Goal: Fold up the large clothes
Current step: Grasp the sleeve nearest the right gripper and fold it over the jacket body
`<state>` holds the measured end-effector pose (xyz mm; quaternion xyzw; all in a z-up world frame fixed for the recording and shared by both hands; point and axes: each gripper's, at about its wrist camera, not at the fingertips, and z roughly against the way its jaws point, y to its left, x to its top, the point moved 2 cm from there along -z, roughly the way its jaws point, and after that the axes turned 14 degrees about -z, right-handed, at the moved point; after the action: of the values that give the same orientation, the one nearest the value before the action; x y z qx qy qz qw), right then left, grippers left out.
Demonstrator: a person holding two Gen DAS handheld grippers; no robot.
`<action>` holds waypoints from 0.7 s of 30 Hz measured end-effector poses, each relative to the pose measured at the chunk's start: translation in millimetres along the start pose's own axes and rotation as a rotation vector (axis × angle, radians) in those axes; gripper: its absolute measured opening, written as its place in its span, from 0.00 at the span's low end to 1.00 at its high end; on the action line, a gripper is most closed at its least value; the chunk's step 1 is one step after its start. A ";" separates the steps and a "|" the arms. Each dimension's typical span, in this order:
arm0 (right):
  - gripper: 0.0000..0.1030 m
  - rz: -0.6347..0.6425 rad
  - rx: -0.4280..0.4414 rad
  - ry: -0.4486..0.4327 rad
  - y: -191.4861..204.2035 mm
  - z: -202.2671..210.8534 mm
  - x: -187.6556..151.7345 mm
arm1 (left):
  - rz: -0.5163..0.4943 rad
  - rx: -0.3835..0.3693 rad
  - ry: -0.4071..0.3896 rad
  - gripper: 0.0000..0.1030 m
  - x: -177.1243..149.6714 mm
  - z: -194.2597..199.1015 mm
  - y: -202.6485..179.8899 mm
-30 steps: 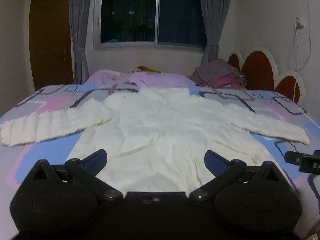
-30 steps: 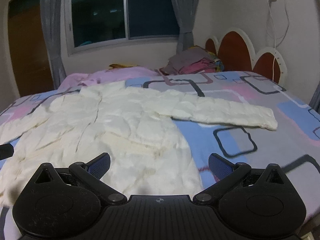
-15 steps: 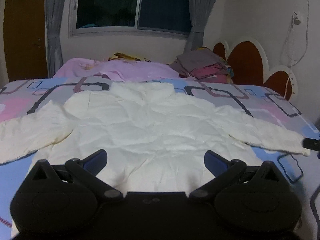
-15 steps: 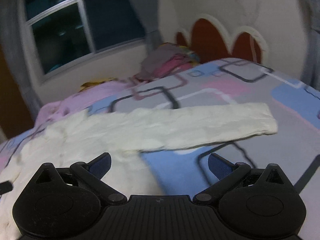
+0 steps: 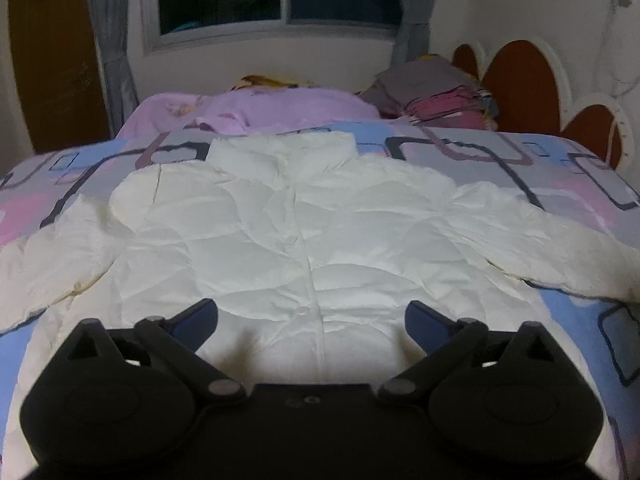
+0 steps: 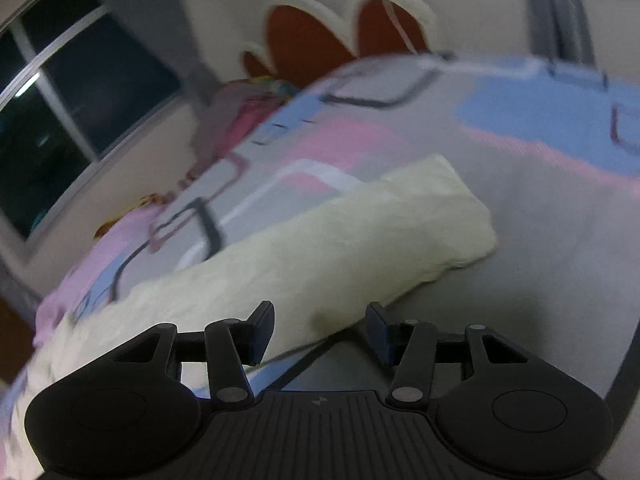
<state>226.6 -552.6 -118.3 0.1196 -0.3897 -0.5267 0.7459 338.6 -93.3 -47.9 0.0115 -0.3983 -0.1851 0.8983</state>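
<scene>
A large cream padded jacket [image 5: 304, 240] lies flat, front up, on the patterned bed, sleeves spread to both sides. My left gripper [image 5: 312, 320] is open and empty, hovering over the jacket's lower front. In the right wrist view the jacket's right sleeve [image 6: 320, 256] stretches across the bed to its cuff [image 6: 452, 208]. My right gripper [image 6: 320, 332] is tilted, partly closed but still apart, with the sleeve's lower edge between its fingers; nothing is pinched.
The bedspread [image 5: 520, 160] has pink, blue and grey blocks. A pink blanket [image 5: 280, 112] and a stack of folded clothes [image 5: 436, 92] lie by the far edge under the window. A brown scalloped headboard [image 5: 532, 80] stands at the right.
My left gripper moved forward over the jacket's body. My right gripper swung right and down to the sleeve, tilted, and its fingers narrowed from wide open.
</scene>
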 end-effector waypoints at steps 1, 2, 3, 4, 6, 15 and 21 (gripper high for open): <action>0.50 -0.029 -0.003 0.007 -6.7 -5.7 3.8 | 0.011 0.002 0.004 0.96 1.8 -2.4 -0.2; 0.50 -0.057 -0.004 0.014 -12.7 -9.9 7.2 | 0.017 0.010 0.007 0.96 3.2 -4.3 -0.4; 0.50 -0.080 -0.007 0.019 -17.3 -12.9 9.1 | 0.018 0.018 0.012 0.97 4.8 -6.0 -2.0; 0.50 -0.100 -0.010 0.025 -21.3 -15.8 11.1 | 0.021 0.020 0.018 0.98 6.0 -7.8 -2.6; 0.50 -0.136 -0.015 0.031 -29.7 -19.0 14.8 | 0.027 0.028 0.023 1.00 8.7 -10.2 -3.6; 0.28 -0.159 -0.047 -0.007 -38.5 -22.0 26.5 | 0.063 0.113 0.064 0.99 8.8 -16.4 18.7; 0.05 -0.015 -0.080 -0.060 -3.0 -17.7 28.3 | 0.076 0.125 0.062 0.97 -2.0 -13.0 59.3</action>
<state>241.0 -582.8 -119.0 0.0768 -0.3894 -0.5510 0.7341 365.9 -39.0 -48.2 0.0583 -0.3811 -0.1252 0.9142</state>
